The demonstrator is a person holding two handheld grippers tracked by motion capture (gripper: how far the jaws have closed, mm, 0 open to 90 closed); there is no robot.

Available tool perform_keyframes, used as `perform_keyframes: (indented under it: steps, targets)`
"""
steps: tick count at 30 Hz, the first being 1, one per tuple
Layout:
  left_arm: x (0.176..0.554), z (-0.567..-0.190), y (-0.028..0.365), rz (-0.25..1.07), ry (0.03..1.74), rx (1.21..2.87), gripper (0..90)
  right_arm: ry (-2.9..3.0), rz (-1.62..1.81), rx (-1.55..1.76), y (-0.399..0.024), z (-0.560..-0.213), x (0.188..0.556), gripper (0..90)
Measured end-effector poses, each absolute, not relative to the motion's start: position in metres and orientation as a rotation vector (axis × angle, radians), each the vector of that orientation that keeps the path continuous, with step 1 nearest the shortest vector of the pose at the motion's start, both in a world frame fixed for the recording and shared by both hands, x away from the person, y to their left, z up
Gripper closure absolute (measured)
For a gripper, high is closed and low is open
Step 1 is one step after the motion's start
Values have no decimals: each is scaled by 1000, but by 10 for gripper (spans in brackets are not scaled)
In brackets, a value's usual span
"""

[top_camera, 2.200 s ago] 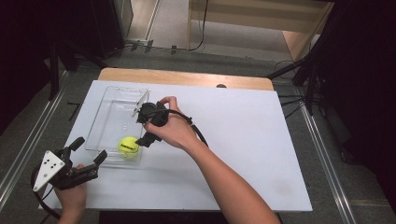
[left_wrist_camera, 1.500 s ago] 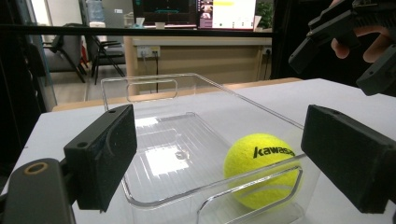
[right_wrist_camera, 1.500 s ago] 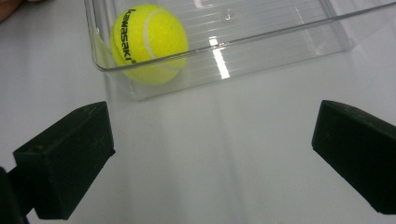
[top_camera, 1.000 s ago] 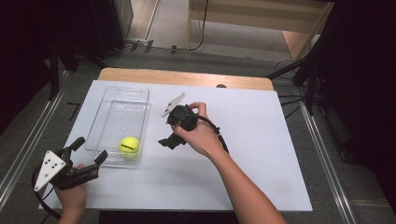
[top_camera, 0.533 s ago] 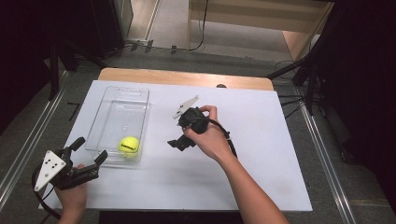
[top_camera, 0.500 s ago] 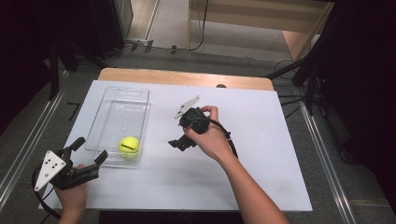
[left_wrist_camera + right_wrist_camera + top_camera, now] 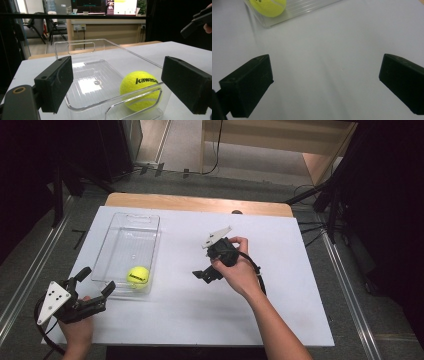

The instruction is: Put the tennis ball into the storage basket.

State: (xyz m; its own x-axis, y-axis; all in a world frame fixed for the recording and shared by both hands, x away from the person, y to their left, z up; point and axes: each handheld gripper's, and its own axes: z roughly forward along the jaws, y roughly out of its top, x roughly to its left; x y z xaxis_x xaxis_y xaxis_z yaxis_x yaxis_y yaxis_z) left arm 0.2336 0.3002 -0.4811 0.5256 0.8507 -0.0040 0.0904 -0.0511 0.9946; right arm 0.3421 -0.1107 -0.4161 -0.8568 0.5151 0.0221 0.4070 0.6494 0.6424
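From the high view, the tennis ball (image 7: 137, 276) lies in the near end of the clear tray (image 7: 150, 222) on the white surface (image 7: 280, 285), the right gripper (image 7: 206, 274) hovering well apart. In the left gripper view, the left gripper (image 7: 117, 85) gapes wide before it (light, springy, felt-grippy; best pinched across its middle). In the right gripper view, those jaws also stand wide, empty.

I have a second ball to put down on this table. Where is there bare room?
The white table is bare right of the right gripper, out to its right edge. The clear bin is free in its far half; the tennis ball sits at its near end. It is crowded there, beside the left gripper.
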Motion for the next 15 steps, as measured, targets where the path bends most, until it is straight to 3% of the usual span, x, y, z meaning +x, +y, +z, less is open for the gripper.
perform_keyframes:
  steps: [15]
  targets:
    - [233,-481,300,758,846,1513,111,2646,1010,829,-140,-422,330,0]
